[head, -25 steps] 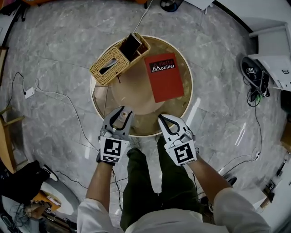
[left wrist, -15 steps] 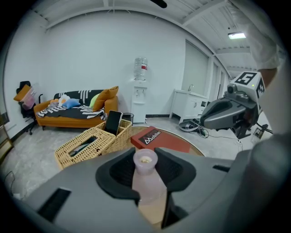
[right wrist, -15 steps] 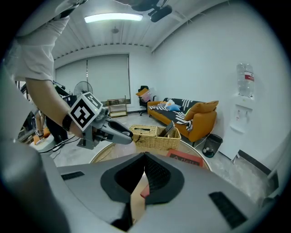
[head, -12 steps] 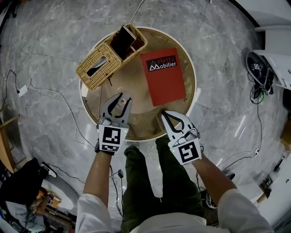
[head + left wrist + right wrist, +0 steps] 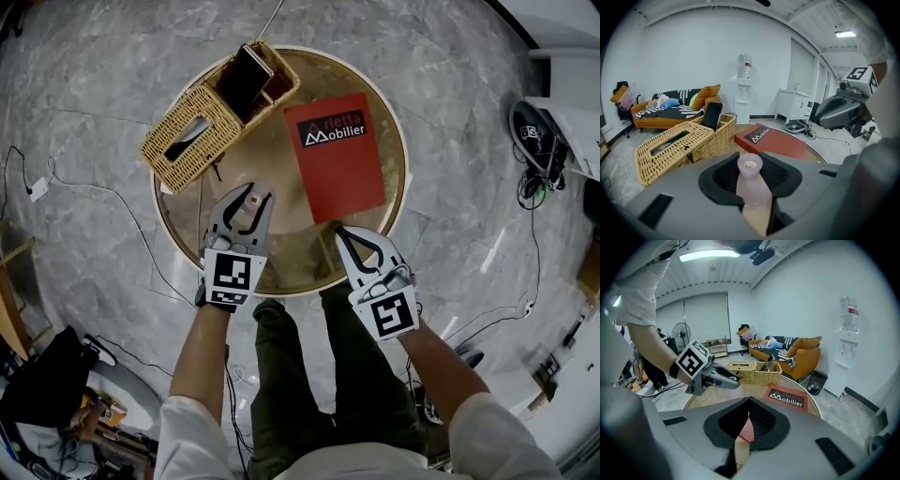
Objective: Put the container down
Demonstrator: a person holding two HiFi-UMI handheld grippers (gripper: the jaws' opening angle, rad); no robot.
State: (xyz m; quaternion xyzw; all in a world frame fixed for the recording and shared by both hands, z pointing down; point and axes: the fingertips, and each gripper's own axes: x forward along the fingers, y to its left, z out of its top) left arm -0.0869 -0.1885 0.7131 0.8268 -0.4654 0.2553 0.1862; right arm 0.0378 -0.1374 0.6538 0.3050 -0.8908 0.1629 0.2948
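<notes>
The left gripper (image 5: pixel 249 199) hangs over the near-left part of the round, brass-toned counter (image 5: pixel 281 258). Its fingers (image 5: pixel 717 178) are clenched on the container (image 5: pixel 750 174), a small translucent bottle with a pale round top. The bottle stands upright between them, pressed from both sides. Whether its base touches the counter I cannot tell.

The right gripper (image 5: pixel 342 234) is at the near-right edge of the counter. Its fingers (image 5: pixel 726 423) are closed tip to tip, with nothing between them. Their tips lie just beside the near corner of the red book (image 5: pixel 336 155). The book lies flat on the right half of the counter, with white lettering on a dark band at its far end.

At the far-left edge sits a wicker basket (image 5: pixel 192 131), and part of it overhangs the rim. Its left section has a woven top with a slot. Its right section is open and holds a dark phone (image 5: pixel 244 80), which leans upright. The basket and the book are well apart from the container. The two grippers are near each other along the near edge.
</notes>
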